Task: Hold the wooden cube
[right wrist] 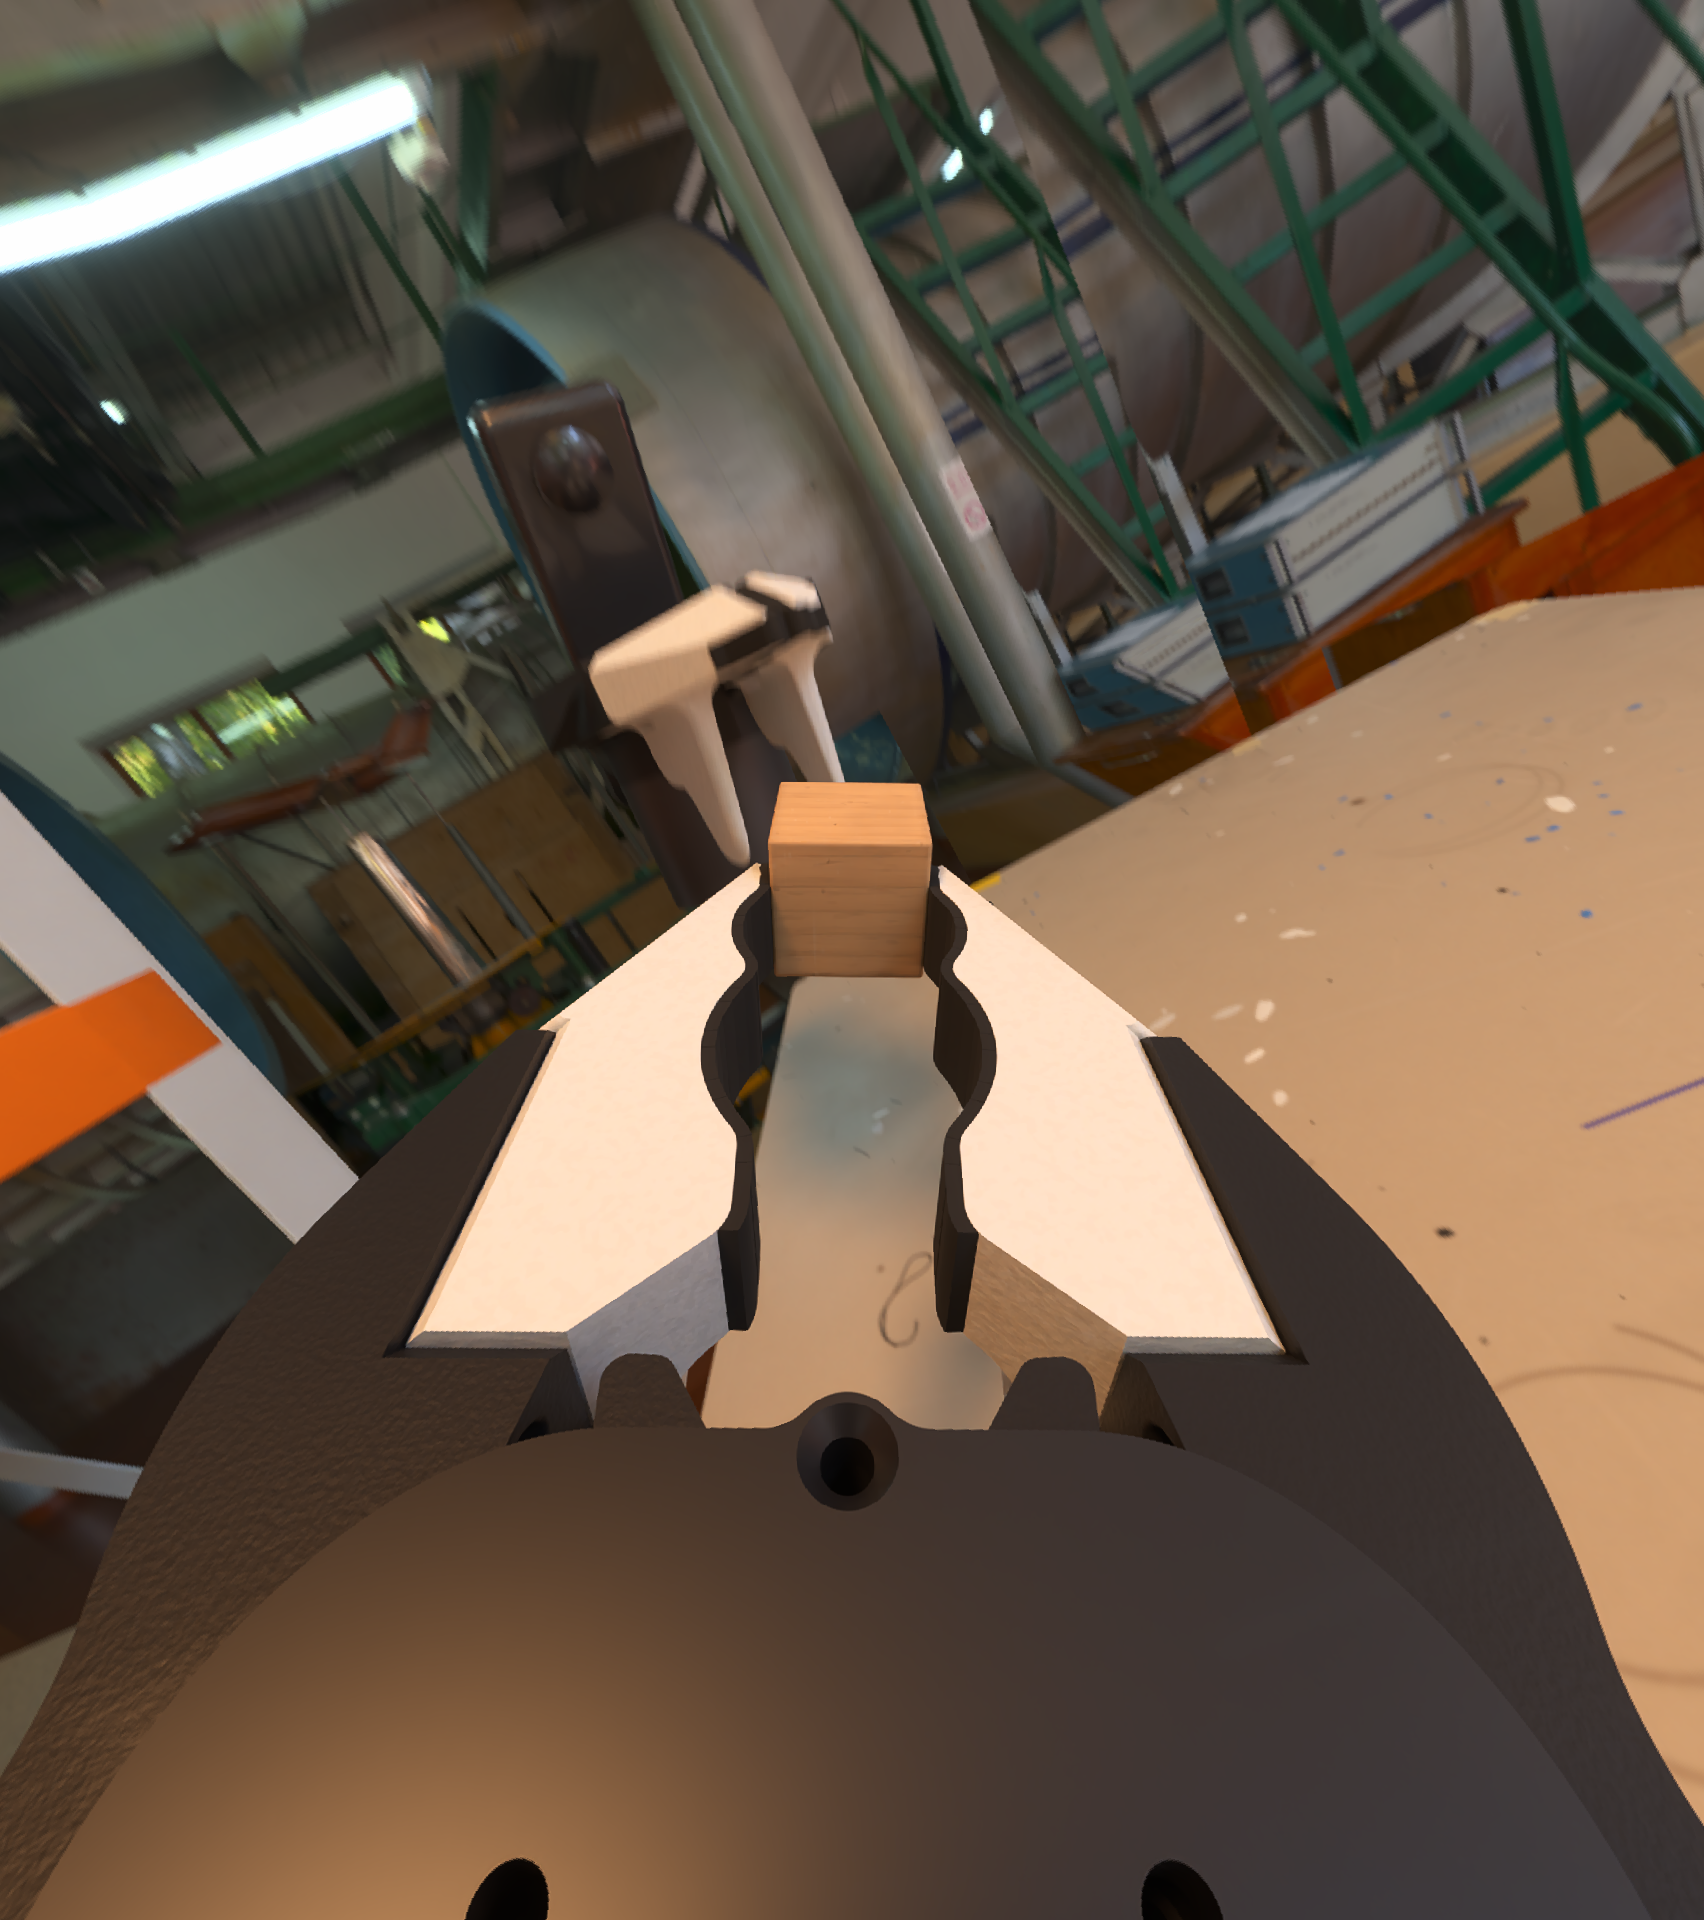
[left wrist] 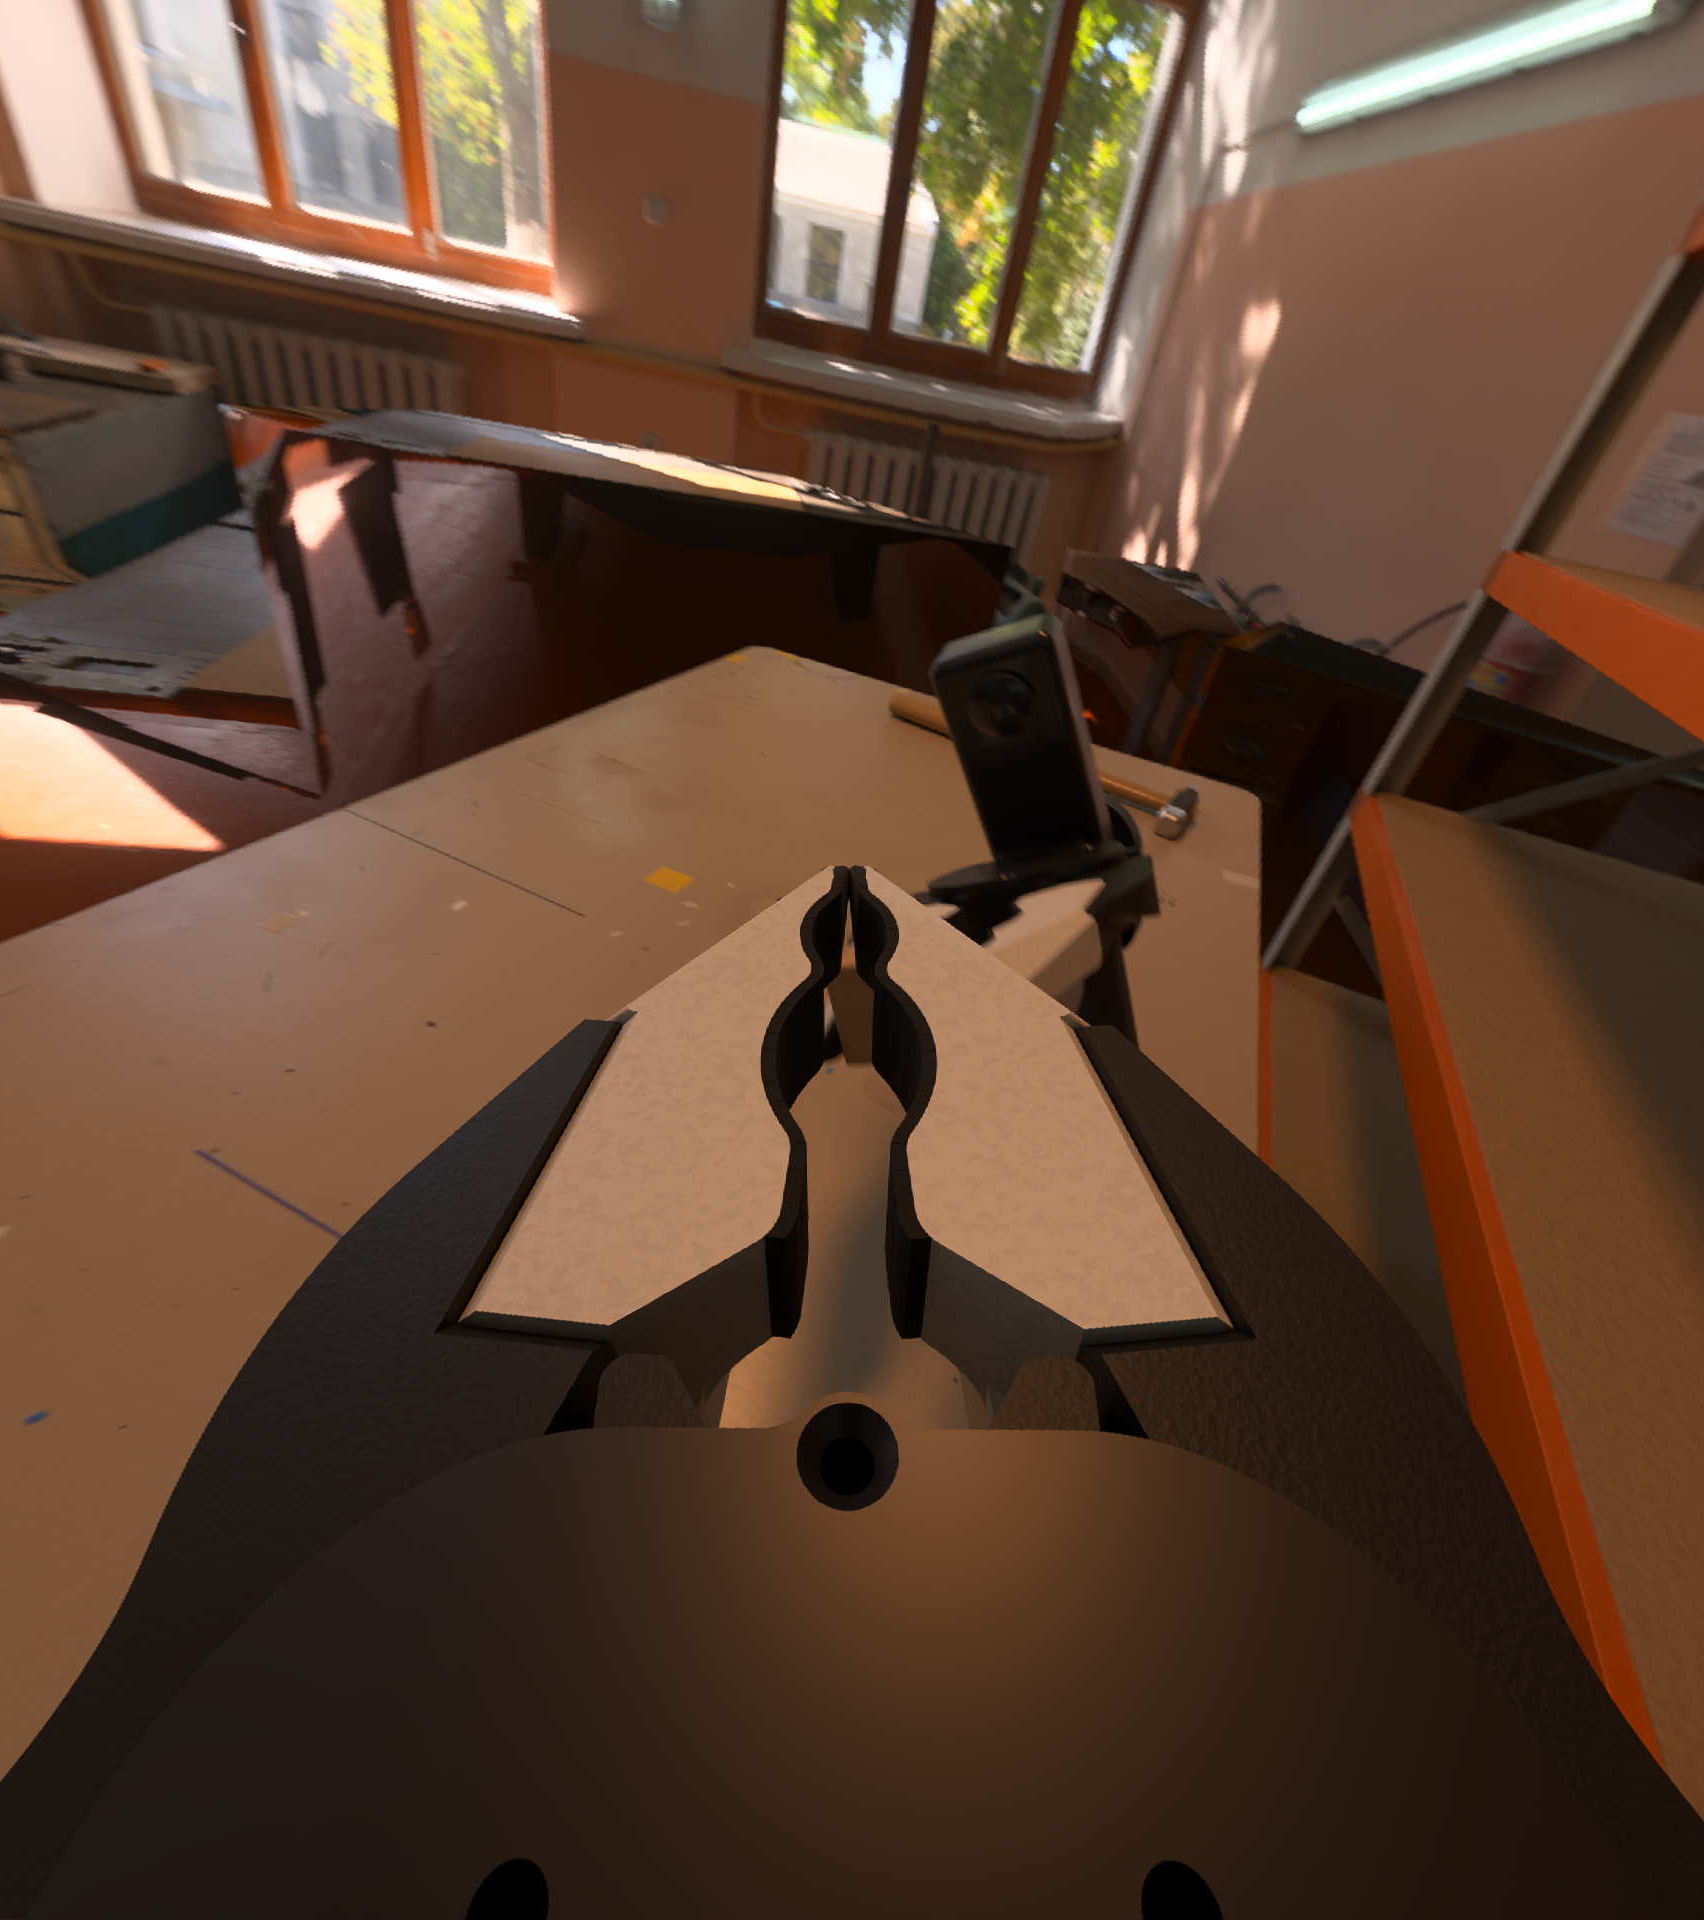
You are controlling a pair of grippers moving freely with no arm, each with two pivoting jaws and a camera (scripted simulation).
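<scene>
The wooden cube [right wrist: 848, 883] is a small light-brown block clamped between the tips of my right gripper [right wrist: 848, 894], which is shut on it and holds it above the table edge. My left gripper [left wrist: 849, 883] is shut and empty, its fingertips touching, above the tan table [left wrist: 204, 1143]. The cube does not show in the left wrist view. The right gripper shows farther off in the left wrist view [left wrist: 1035, 914], just beyond and to the right of my left fingertips. The left gripper shows in the right wrist view [right wrist: 713, 675], behind the cube.
A hammer [left wrist: 1154, 805] lies at the far right of the table. An orange-edged shelf rack [left wrist: 1513, 1143] stands close on the right of the left gripper. The tan table [right wrist: 1450, 935] spreads to the right of the right gripper.
</scene>
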